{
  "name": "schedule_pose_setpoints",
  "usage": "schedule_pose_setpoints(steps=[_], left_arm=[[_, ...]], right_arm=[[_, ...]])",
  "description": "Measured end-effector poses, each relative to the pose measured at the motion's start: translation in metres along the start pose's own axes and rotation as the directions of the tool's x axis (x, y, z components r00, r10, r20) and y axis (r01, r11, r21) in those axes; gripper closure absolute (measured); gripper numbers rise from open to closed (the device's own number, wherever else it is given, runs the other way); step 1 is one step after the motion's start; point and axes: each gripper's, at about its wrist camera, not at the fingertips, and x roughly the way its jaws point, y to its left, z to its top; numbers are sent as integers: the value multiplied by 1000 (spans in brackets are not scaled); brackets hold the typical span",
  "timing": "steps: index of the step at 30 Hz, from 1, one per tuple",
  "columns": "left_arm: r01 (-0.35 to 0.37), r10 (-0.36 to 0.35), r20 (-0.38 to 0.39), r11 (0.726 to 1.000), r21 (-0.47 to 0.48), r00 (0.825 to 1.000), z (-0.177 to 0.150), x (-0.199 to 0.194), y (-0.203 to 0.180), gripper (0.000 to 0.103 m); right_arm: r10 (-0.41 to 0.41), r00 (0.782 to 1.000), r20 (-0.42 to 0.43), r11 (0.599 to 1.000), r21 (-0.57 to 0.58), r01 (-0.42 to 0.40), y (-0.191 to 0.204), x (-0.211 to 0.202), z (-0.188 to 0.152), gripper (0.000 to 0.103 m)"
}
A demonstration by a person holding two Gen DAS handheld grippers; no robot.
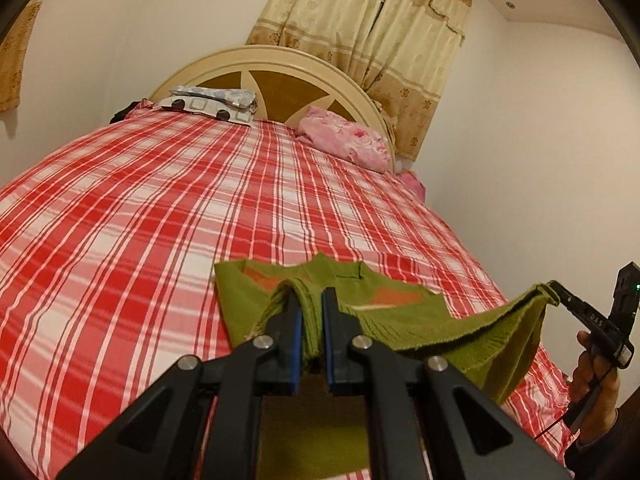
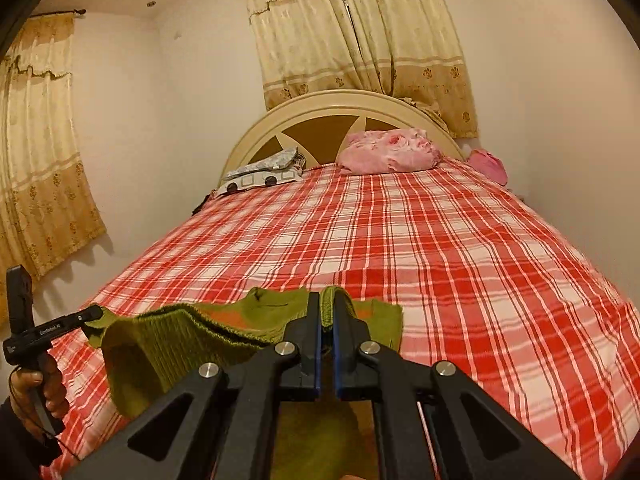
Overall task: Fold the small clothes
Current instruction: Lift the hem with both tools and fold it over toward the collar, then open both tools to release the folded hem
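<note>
Jaws of the left gripper (image 1: 311, 300) clenched one hem corner of the green sweater (image 1: 404, 320), the right gripper (image 2: 327, 308) the other. Sweater hung between them over the bed's (image 2: 440, 248) near end; pink pillow (image 2: 390, 150) lay far.

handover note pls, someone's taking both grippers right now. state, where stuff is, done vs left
Left gripper: shut on a bunched edge of the green knit sweater.
Right gripper: shut on the opposite end of that edge.
Sweater: held edge lifted and sagging between the two grippers, far part with orange patches lying on the red plaid bedsheet at the near end of the bed.
Done: both ends gripped and raised.
Left: carry the held edge over the flat part, lay it down, release, finish the fold.
Pillows at the headboard are well clear.
</note>
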Motion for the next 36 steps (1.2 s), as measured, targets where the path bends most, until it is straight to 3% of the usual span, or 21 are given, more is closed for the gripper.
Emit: schedule_pose_setpoints(steps=[10,26,29,31,32,34,35,36], left_arm=[[-43,44,-44,999,12,998,30,74,19,94],[-121,119,-162,993,-3,980,21,175,45,93],[-155,151,-169,988,-14,974,17,180,48,82],[-178,171,-173,984,-24,970,17,179,50,57],[-182,175,-165,983,-28,971,17,175,50,52],[-178,173,-143,984,-25,975,18,167,49,45],[-179,175,-136,984,-19,975,18,162,48,45],[-174,171,-133,985,-15,976,19,157,48,45]], right_arm=[[-37,997,-71,999,-3,37,-21,104,24,100],[-94,963,-253,995,18,101,-64,235,-3,100],[-94,950,-298,995,13,103,-68,254,-13,100],[-98,937,-335,994,10,107,-71,265,-19,99],[-109,933,-343,993,1,116,-70,269,-22,96],[-133,932,-337,991,-13,137,-72,267,-23,76],[-127,936,-328,991,-5,132,-73,264,-23,49],[-118,941,-319,992,4,126,-74,261,-22,38]])
